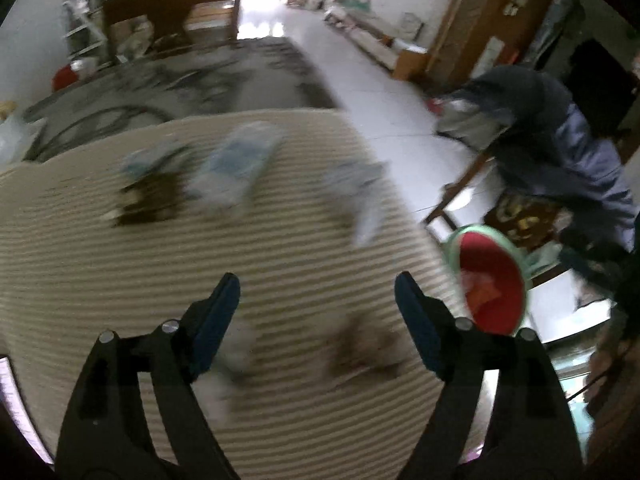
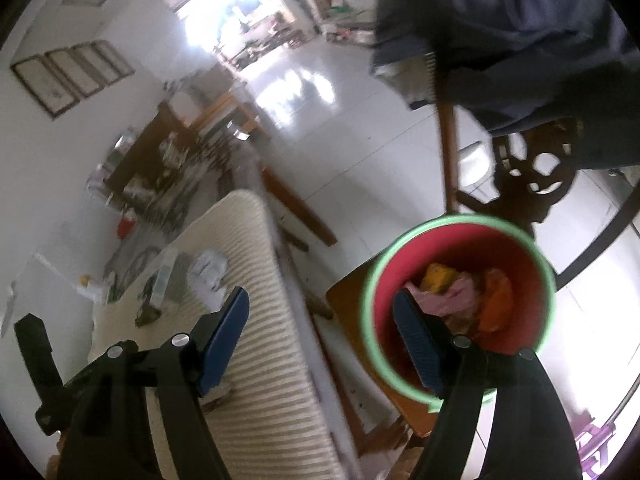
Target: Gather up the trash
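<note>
Over a striped beige mat (image 1: 100, 288), my left gripper (image 1: 317, 280) stands open with nothing between its blue pads. Blurred litter lies on the mat: a clear plastic wrapper (image 1: 240, 164), a dark brown scrap (image 1: 148, 200), a white wrapper (image 1: 360, 196), a white tissue (image 1: 236, 348) by the left finger and a brown scrap (image 1: 360, 348). A red bin with a green rim (image 1: 492, 256) stands off the mat's right edge. My right gripper (image 2: 320, 295) is open and holds nothing, its right finger over the bin (image 2: 460, 248), which holds pink, yellow and orange rubbish.
The bin rests on a wooden stool (image 2: 348, 296) beside the table. A wooden chair with a blue jacket (image 2: 520, 40) draped over it stands behind the bin. White tiled floor (image 2: 360, 140) runs to a bright doorway. Wooden furniture and clutter (image 1: 168, 12) line the far wall.
</note>
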`<state>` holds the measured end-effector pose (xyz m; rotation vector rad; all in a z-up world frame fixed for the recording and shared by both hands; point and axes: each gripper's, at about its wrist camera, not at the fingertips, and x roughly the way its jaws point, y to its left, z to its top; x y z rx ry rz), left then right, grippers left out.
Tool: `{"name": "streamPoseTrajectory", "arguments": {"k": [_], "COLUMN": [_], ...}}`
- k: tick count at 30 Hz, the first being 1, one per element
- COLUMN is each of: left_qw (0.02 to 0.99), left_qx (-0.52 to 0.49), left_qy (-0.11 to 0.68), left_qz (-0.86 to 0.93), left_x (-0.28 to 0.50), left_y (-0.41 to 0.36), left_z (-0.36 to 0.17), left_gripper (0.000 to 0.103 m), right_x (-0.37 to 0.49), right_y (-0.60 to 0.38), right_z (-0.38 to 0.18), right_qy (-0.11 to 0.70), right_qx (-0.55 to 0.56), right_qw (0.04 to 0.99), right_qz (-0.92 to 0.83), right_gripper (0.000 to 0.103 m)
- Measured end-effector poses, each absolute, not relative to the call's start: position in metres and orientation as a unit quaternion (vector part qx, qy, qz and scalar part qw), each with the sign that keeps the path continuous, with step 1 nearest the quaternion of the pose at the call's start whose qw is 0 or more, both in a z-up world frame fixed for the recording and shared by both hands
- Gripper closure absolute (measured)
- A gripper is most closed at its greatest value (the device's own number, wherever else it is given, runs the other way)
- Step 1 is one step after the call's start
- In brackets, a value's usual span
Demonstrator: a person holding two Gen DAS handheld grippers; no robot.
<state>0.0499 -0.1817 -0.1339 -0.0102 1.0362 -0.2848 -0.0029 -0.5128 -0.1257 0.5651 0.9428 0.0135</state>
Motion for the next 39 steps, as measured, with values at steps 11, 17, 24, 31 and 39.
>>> {"name": "streamPoseTrajectory", "arguments": {"k": [11, 17, 24, 31, 39], "left_qw": [0.815, 0.784, 0.789, 0.809, 0.821], "left_qx": [0.03, 0.049, 0.025, 0.007, 0.004], "left_qy": [0.556, 0.581, 0.575, 0.555, 0.541], "left_qz": [-0.161, -0.214, -0.214, -0.193, -0.183], "left_x": [0.053, 0.064, 0.067, 0.057, 0.044], "left_y": [-0.118, -0.129, -0.112, -0.074, -0.049], "left_z": [-0.188, -0.215, -0.213, -0.193, -0.18], "left_gripper": [0.019, 0.028, 0.05, 0.05, 0.05], "right_x": [-0.006, -0.018, -0.024, -0.007, 0.021], "right_y": [-0.413, -0.384, -0.365, -0.342, -0.319], "right_z": [-0.141, -0.14, -0.137, -0.148, -0.192], "right_qy": [0.492, 0.498, 0.497, 0.516, 0.568], "right_qx": [0.246, 0.241, 0.241, 0.235, 0.25], "right_qw": [0.835, 0.833, 0.834, 0.824, 0.784], "right_qz": [0.023, 0.008, -0.01, 0.006, 0.014], "right_gripper": [0.029, 0.029, 0.027, 0.023, 0.02]}}
